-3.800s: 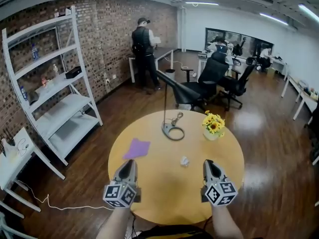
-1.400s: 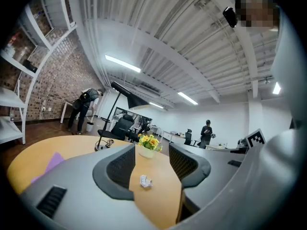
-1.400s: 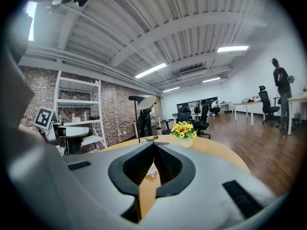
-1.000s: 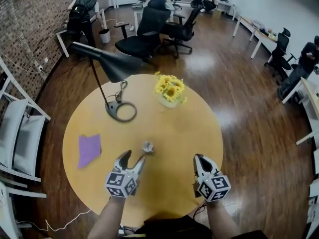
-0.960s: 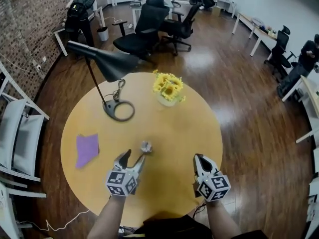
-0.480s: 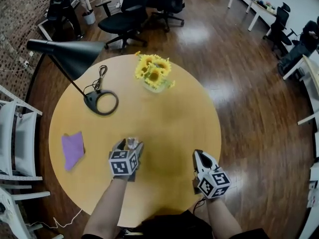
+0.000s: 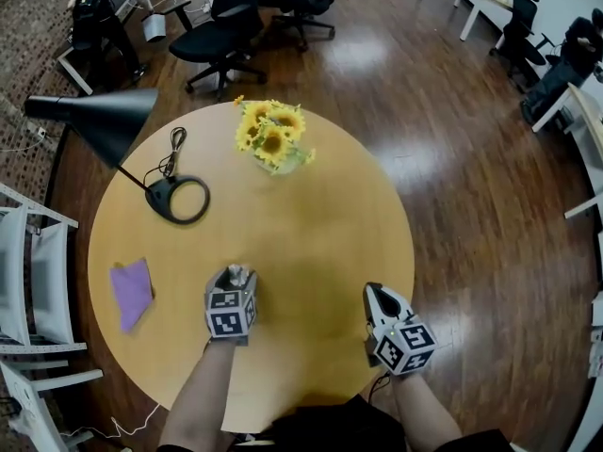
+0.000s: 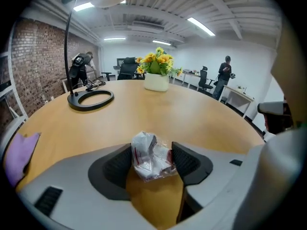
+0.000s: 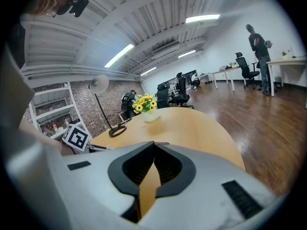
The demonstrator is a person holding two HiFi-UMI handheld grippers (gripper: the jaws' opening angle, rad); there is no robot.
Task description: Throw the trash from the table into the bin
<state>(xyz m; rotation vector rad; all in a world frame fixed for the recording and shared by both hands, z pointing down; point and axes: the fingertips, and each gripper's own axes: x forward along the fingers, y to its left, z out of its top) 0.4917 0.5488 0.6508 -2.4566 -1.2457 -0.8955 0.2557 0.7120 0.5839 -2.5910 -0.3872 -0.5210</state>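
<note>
1. Plastic and all crumpled up, the wrapper [image 8: 151, 156] sits between the pads of the left gripper [image 7: 236, 277], low over the table [image 7: 320, 234] toward the near edge. Those jaws have just been closing, and both pads look pressed against the wrapper, so I'd call it gripped.
2. The right gripper [image 7: 379, 293] has its jaws together with nothing in them. It hovers over the near right part of the table.
3. Progress, as I read it: the pickup is basically happening and nothing has gone into a bin yet. Lifting, carrying and dropping are all left to do.
4. A purple sheet [image 7: 130, 292] lies flat near the left edge, well apart from both grippers. It could be trash too, but I can't say for sure. If it is, that's a second trip.
5. I can't spot a bin anywhere near the table, so finding one is part of what's left.
6. Other stuff: a black lamp [image 7: 177, 199] on the left side and yellow flowers [image 7: 268, 139] at the far side. Both are well apart from the wrapper, so nothing blocks the lift. Office chairs [image 7: 221, 36] stand beyond the table and might matter for the walk.
</note>
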